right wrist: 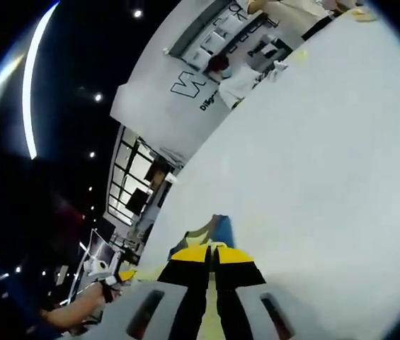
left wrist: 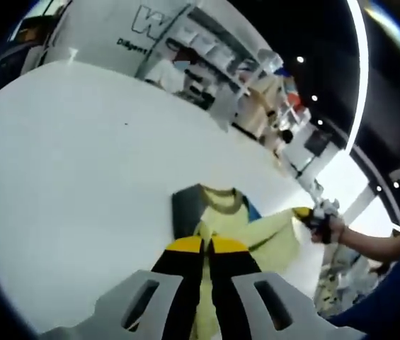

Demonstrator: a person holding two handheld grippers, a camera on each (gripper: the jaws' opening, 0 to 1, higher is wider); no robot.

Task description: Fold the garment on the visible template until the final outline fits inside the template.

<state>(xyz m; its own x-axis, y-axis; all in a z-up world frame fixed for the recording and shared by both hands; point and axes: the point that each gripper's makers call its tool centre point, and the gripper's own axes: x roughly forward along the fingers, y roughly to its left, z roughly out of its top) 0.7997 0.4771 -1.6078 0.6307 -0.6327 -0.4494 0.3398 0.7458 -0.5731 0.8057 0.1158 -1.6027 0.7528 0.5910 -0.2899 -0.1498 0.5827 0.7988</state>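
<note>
Both hand-held grippers, left point(left wrist: 207, 244) and right point(right wrist: 212, 251), clamped on pale yellow garment point(left wrist: 256, 230); it lies over grey template point(left wrist: 185, 209) on white counter point(left wrist: 79, 177).

Garment point(left wrist: 246, 230) on template point(left wrist: 184, 211)
Pale yellow long-sleeved top with olive collar, lying flat on the white table, collar away from the left gripper view; one sleeve stretched sideways. Dark grey template under it, a blue patch beside the collar.
</note>
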